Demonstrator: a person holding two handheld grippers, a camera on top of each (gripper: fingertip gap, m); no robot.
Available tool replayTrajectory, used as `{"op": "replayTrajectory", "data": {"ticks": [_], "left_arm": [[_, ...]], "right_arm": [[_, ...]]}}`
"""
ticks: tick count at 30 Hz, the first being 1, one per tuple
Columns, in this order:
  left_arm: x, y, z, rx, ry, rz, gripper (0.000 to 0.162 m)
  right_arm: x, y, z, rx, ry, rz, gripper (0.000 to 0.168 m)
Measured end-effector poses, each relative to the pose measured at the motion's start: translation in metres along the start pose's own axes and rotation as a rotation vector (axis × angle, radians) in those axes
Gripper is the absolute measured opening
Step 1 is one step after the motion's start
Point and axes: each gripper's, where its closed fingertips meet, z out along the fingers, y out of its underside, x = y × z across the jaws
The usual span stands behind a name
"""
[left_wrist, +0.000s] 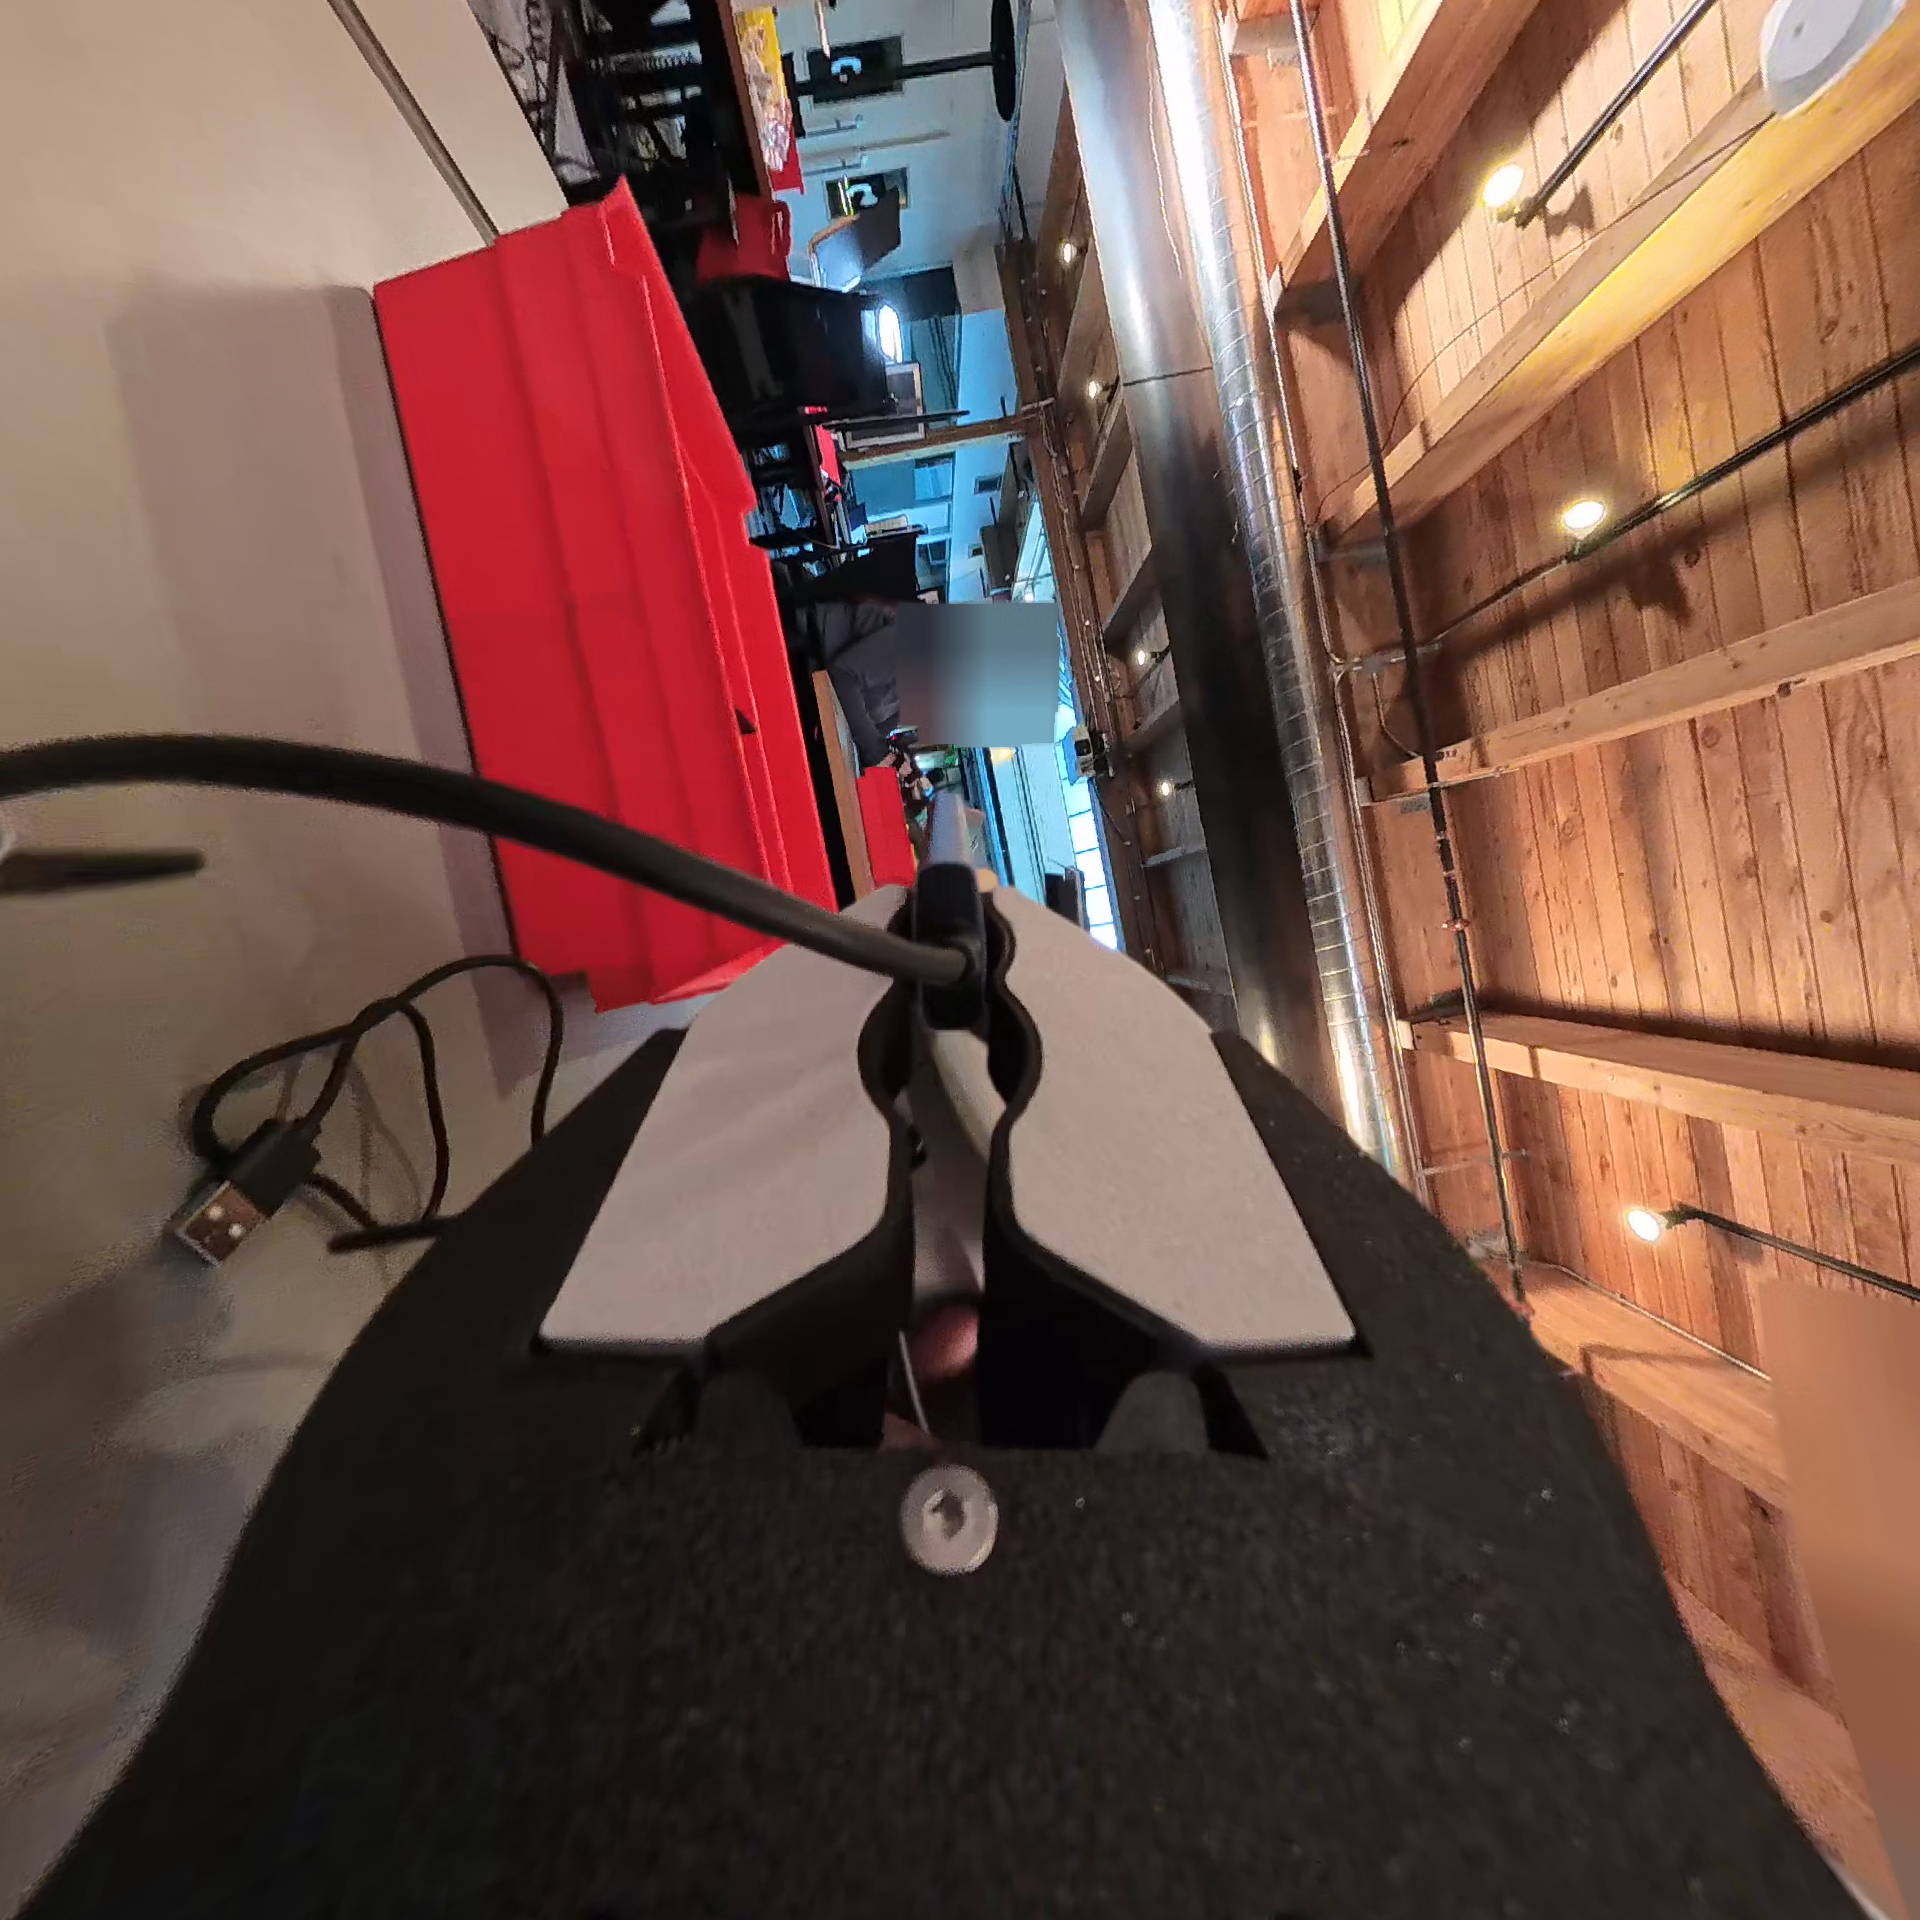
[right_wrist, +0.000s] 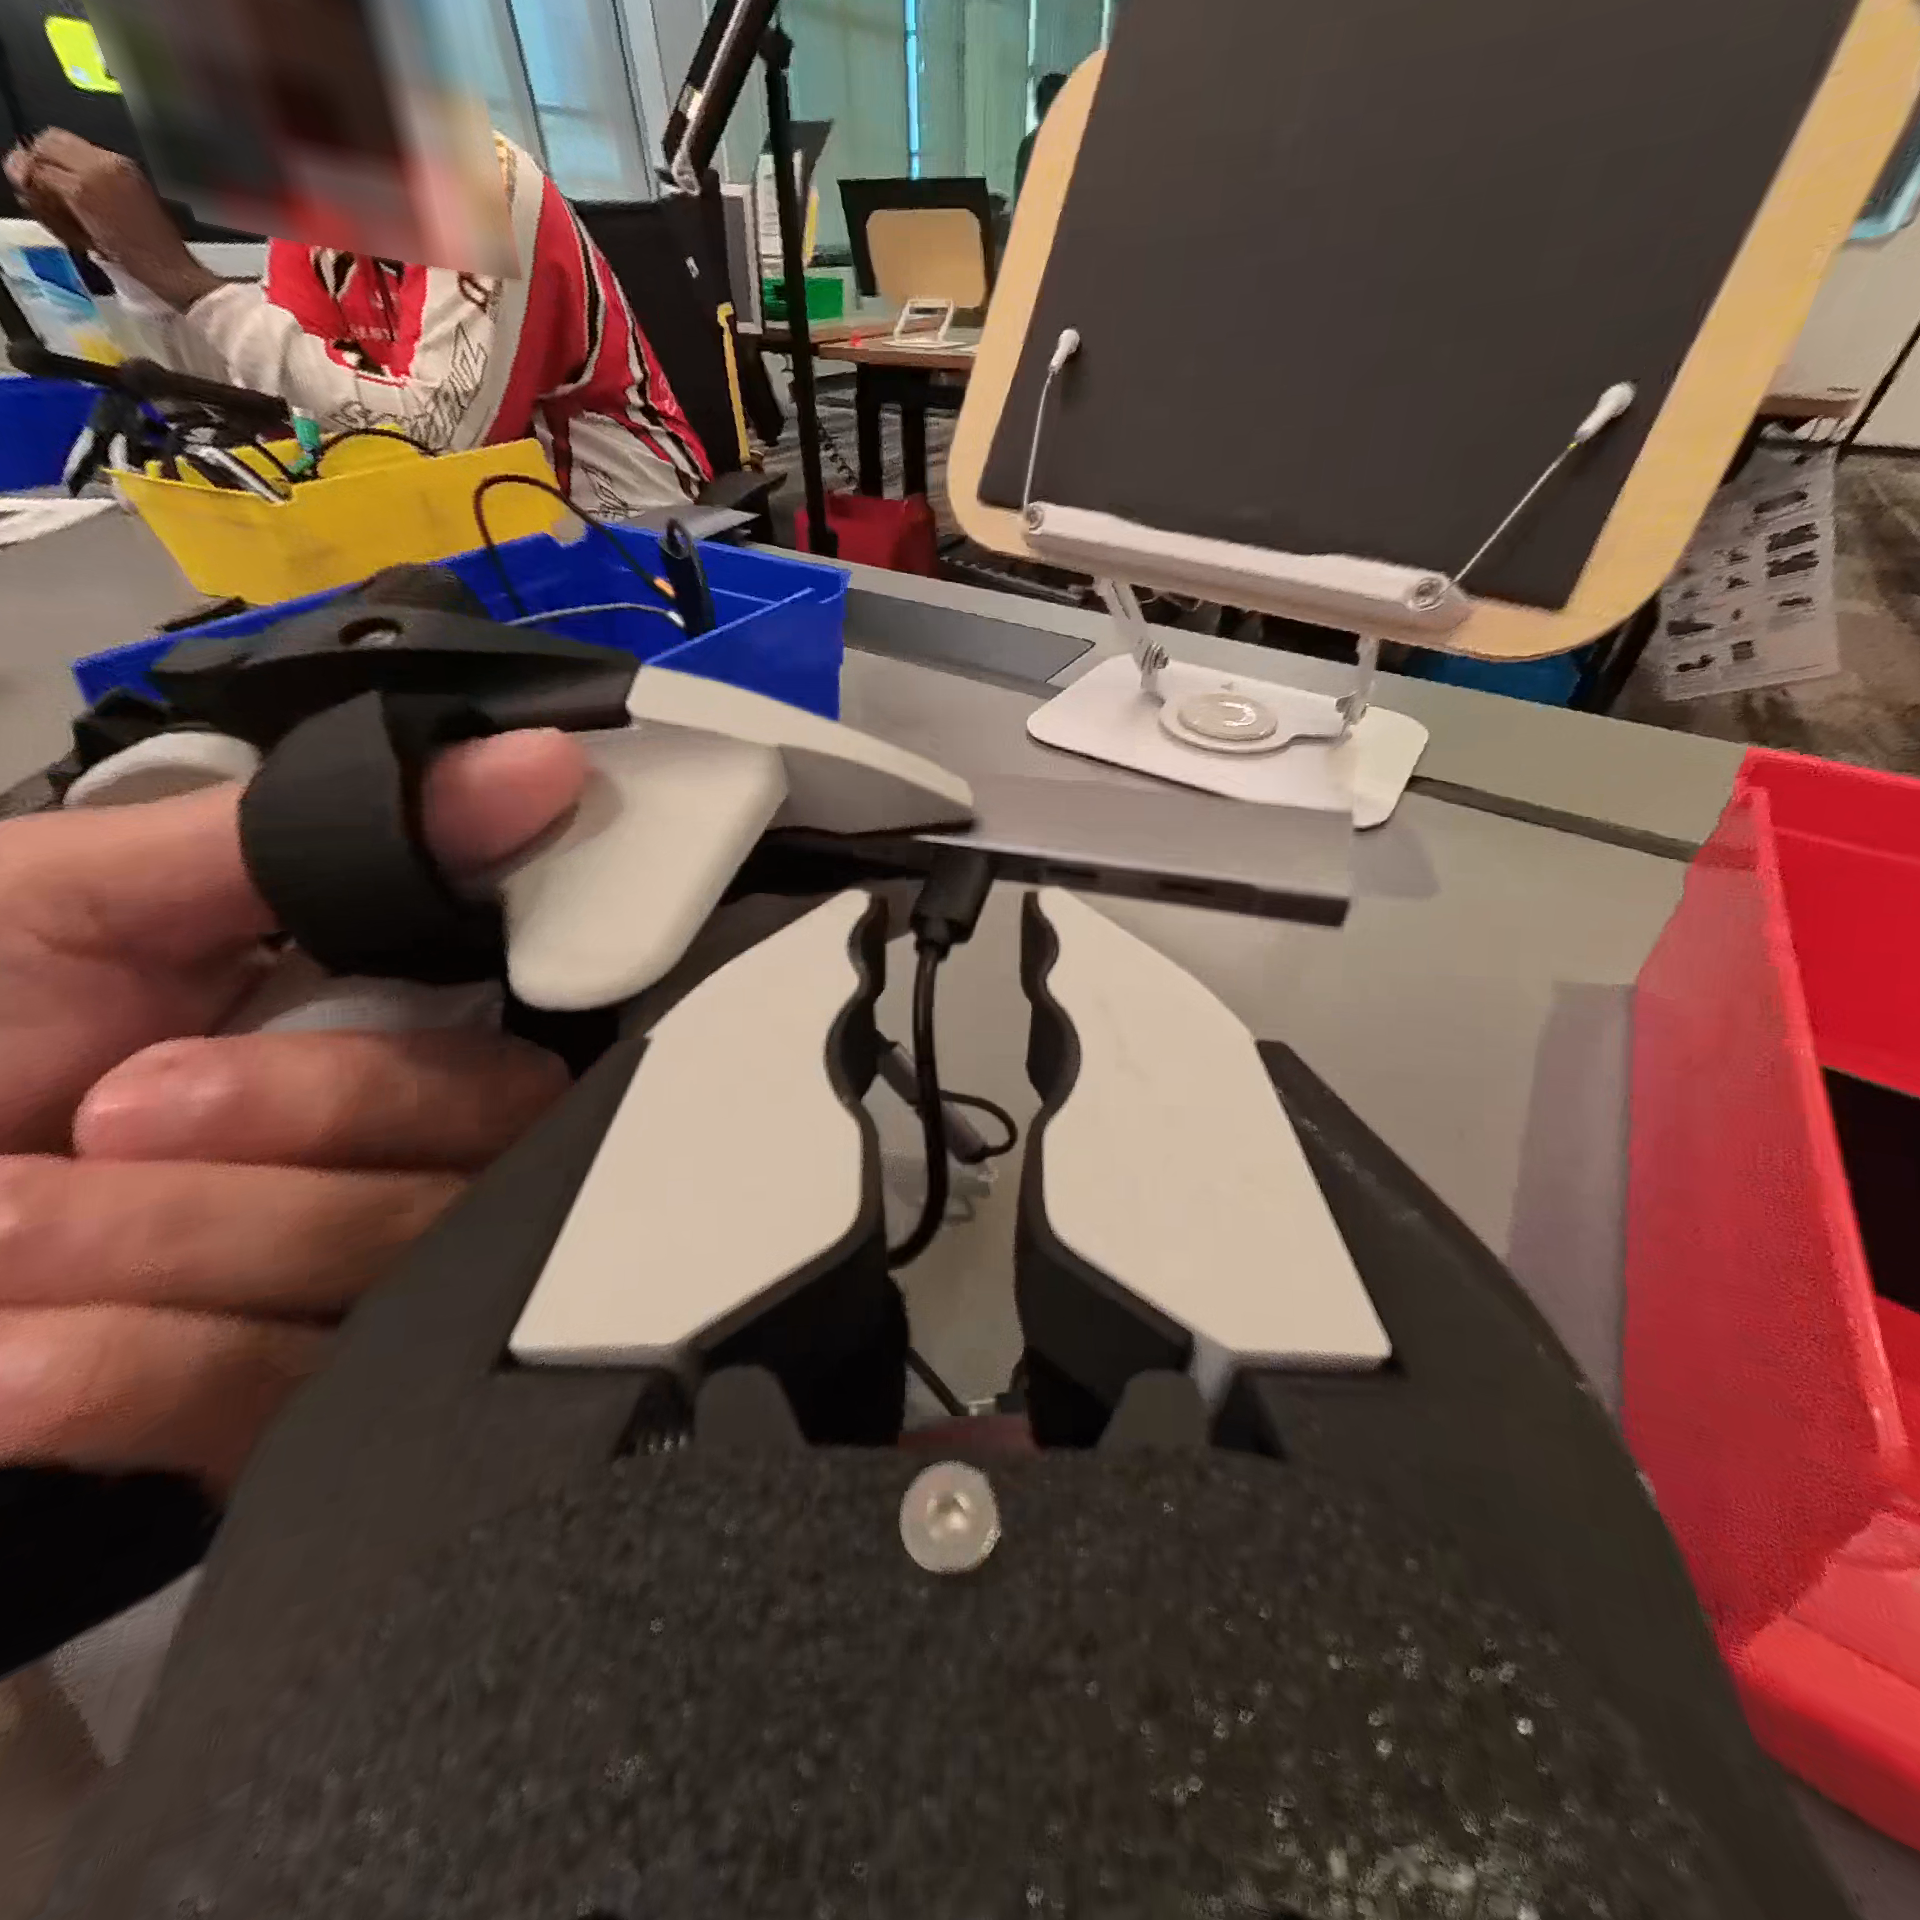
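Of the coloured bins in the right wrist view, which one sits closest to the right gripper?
The red bin, at the frame's right edge beside the right gripper. The blue bin and yellow bin stand farther back, left.

Hub's (right_wrist: 1164, 842) left end hidden in left claw (right_wrist: 873, 821).

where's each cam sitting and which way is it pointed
Left wrist view: on the left hand-held gripper, rolled sideways, table at left and wooden ceiling at right; its shut fingers clamp a grey hub beside the plugged cable.
Right wrist view: on the right hand-held gripper, facing across the table at a tablet stand; its open fingers flank the cable; a hand shows left.
Shared: hub, cable, red bin, left gripper.
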Motion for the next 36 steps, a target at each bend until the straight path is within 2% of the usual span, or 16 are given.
{"op": "replayTrajectory", "data": {"ticks": [4, 6, 11, 14, 16, 18, 22, 24, 29, 32, 36], "left_arm": [[0.003, 0.004, -0.009, -0.002, 0.020, 0.019, 0.009], [0.009, 0.006, -0.013, -0.007, 0.050, 0.046, 0.009], [0.008, 0.008, -0.029, -0.065, 0.055, 0.201, 0.011], [-0.004, 0.026, -0.049, -0.205, -0.022, 0.348, 0.028], [-0.013, 0.046, -0.066, -0.306, -0.074, 0.498, 0.034], [-0.021, 0.053, -0.080, -0.361, -0.166, 0.747, 0.037], [-0.013, 0.024, -0.091, -0.348, -0.359, 1.274, 0.042], [-0.017, 0.010, -0.093, -0.391, -0.447, 1.507, 0.043], [-0.037, 0.022, -0.095, -0.570, -0.474, 1.961, 0.044], [-0.043, 0.025, -0.092, -0.536, -0.487, 2.170, 0.038], [-0.051, 0.023, -0.088, -0.527, -0.504, 2.262, 0.037]], "right_arm": [[-0.007, -0.001, -0.001, 0.046, 0.023, -0.067, 0.012], [-0.011, -0.006, -0.004, 0.077, 0.051, -0.107, 0.011], [-0.023, -0.002, -0.003, 0.011, -0.107, -0.015, 0.010], [-0.016, 0.003, -0.005, -0.025, -0.134, 0.042, 0.010], [-0.012, 0.011, -0.004, -0.079, -0.181, 0.095, 0.010], [-0.010, 0.019, -0.005, -0.107, -0.195, 0.123, 0.010], [-0.016, 0.035, -0.004, -0.164, -0.212, 0.134, 0.010], [-0.026, 0.044, -0.004, -0.215, -0.250, 0.134, 0.010], [-0.041, 0.048, -0.006, -0.270, -0.301, 0.183, 0.010], [-0.052, 0.048, -0.008, -0.302, -0.348, 0.241, 0.010], [-0.067, 0.049, -0.011, -0.317, -0.411, 0.282, 0.010]]}}
